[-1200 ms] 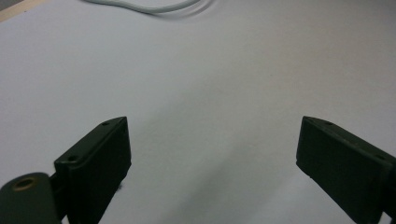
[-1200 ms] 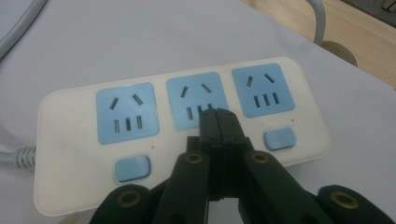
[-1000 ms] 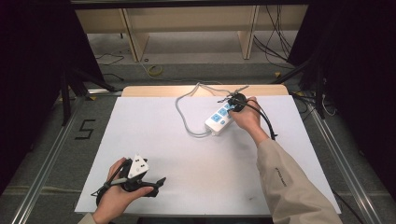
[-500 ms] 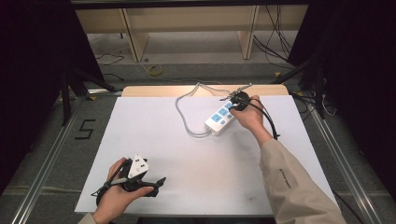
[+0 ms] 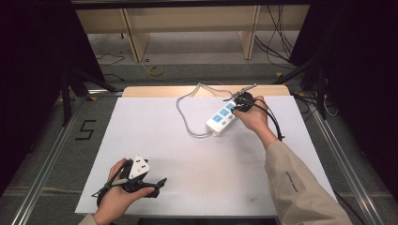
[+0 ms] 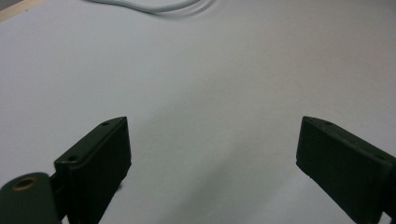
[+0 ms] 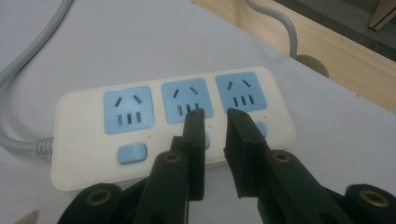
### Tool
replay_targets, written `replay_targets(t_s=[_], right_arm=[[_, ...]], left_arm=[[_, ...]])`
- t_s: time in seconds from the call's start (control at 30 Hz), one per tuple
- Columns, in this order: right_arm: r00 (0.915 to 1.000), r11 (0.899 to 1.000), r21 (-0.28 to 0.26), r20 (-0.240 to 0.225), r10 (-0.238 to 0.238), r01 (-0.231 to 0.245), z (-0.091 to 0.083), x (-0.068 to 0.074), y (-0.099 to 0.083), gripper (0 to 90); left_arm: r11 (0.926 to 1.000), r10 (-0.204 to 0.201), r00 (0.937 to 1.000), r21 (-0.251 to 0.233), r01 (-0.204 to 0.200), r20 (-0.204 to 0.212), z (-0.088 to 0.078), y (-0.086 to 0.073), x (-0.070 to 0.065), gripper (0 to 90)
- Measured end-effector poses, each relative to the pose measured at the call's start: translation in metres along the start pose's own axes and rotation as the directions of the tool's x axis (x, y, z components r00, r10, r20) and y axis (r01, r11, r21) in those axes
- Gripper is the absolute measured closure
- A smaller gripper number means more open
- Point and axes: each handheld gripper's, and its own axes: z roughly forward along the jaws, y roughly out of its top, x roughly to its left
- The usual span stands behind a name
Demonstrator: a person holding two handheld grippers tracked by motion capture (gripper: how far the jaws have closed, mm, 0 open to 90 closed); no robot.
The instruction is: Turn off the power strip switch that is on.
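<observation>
A white power strip [image 5: 220, 119] with three blue sockets lies at the far right of the white table sheet [image 5: 197, 173]. Its grey cable [image 5: 185, 117] loops off to the left and back. My right gripper [image 5: 241, 101] hovers at the strip's far end. In the right gripper view, my right gripper [image 7: 215, 114] has only a narrow slit between its jaws and holds nothing. Its tips hang over the strip [image 7: 156, 126], between the middle and end sockets, near the row of blue switches [image 7: 132, 153]. My left gripper [image 5: 157, 183] rests near the front left, and the left gripper view shows my left gripper [image 6: 212, 126] wide open over bare sheet.
A wooden table edge [image 5: 155, 91] runs behind the sheet, where the cable [image 7: 285, 28] drops away. Metal rails, floor cables and wooden shelving lie beyond. A stretch of the grey cable [image 6: 154, 7] shows at the top of the left gripper view.
My right hand and gripper have shifted slightly farther along the strip toward its far end. The strip and my left gripper have stayed put.
</observation>
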Motion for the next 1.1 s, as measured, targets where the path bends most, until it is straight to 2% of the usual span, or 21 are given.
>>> replay_targets(t_s=[0.13, 0.37, 1.1], right_arm=[[1.0000, 1.000, -0.005, -0.003, 0.009, -0.009, -0.004, 0.000, -0.004, 69.6], [0.9996, 1.000, -0.006, -0.011, 0.024, -0.024, -0.011, -0.003, -0.013, 63.0], [0.9992, 0.999, -0.020, -0.032, 0.026, -0.027, -0.033, -0.005, -0.035, 53.4]], left_arm=[[1.0000, 0.001, 1.0000, 0.001, -0.001, 0.000, 0.000, 0.000, 0.000, 9.8], [1.0000, -0.004, 1.0000, 0.001, 0.004, -0.002, 0.000, 0.000, 0.000, 9.8], [1.0000, -0.005, 1.0000, 0.002, 0.005, -0.005, 0.001, 0.000, 0.000, 9.8]])
